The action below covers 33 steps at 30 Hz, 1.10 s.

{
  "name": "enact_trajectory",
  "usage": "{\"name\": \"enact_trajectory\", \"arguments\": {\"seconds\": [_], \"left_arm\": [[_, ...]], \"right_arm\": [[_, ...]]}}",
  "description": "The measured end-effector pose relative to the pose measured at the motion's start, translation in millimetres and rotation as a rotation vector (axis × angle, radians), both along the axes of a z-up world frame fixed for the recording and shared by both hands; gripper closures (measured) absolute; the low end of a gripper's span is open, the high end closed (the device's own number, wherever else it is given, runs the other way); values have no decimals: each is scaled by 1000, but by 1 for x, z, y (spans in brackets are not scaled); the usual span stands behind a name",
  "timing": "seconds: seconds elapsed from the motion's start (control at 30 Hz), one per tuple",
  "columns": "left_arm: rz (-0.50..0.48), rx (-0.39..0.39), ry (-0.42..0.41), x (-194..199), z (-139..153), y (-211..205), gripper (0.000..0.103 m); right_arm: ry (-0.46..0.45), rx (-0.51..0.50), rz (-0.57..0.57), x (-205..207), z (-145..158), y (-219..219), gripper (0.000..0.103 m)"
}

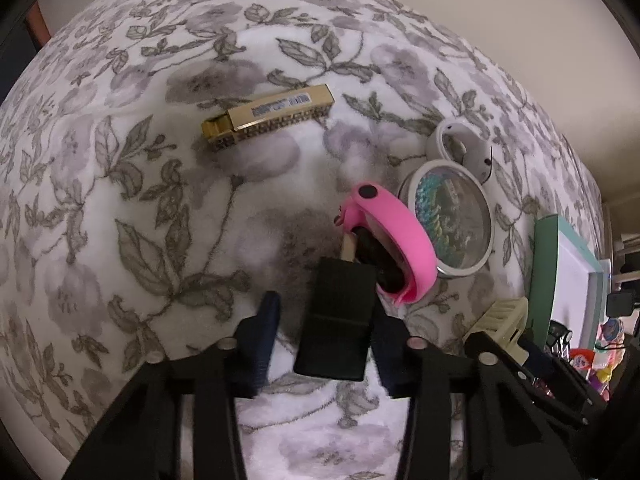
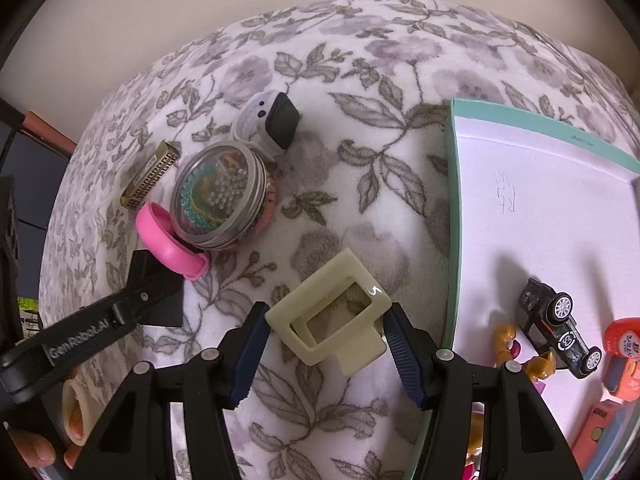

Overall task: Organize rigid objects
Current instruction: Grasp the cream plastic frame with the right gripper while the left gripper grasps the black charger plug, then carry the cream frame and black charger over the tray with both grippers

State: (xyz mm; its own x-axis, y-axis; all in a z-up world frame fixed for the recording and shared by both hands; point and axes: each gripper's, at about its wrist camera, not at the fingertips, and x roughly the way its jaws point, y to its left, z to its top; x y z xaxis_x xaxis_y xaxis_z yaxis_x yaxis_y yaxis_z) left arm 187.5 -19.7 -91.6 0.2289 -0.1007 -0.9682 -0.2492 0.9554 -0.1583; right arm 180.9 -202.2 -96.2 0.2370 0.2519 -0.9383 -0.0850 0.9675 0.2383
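Observation:
My left gripper (image 1: 326, 340) points down at the floral blanket with a black block (image 1: 336, 320) between its jaws. The right pad lies against the block, while a strip of blanket shows at the left pad. A pink band (image 1: 396, 240) curls just beyond the block, touching its far end. My right gripper (image 2: 328, 344) is shut on a cream rectangular frame (image 2: 332, 316), held over the blanket left of the tray. The black block (image 2: 156, 292) and pink band (image 2: 168, 240) also appear at the left of the right wrist view.
A gold patterned case (image 1: 268, 114), a round bead jar (image 1: 448, 220) and a white smartwatch (image 1: 456, 144) lie on the blanket. At right, a teal-rimmed white tray (image 2: 452, 200) holds a black toy car (image 2: 556, 320) and several orange items. A person's fingers (image 2: 36, 448) show at lower left.

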Motion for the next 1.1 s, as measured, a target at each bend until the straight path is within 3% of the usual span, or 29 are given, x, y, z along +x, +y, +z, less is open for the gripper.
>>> {"name": "enact_trajectory", "arguments": {"seconds": [0.1, 0.47, 0.7, 1.1], "left_arm": [[-10, -4, -2, 1, -1, -4, 71], [16, 18, -26, 0, 7, 6, 72], [39, -2, -46, -1, 17, 17, 72], [31, -54, -294, -18, 109, 17, 72]], "right_arm": [[0, 0, 1, -1, 0, -1, 41], [-7, -9, 0, 1, 0, -2, 42], [-38, 5, -28, 1, 15, -11, 42], [-256, 25, -130, -15, 106, -46, 42]]}}
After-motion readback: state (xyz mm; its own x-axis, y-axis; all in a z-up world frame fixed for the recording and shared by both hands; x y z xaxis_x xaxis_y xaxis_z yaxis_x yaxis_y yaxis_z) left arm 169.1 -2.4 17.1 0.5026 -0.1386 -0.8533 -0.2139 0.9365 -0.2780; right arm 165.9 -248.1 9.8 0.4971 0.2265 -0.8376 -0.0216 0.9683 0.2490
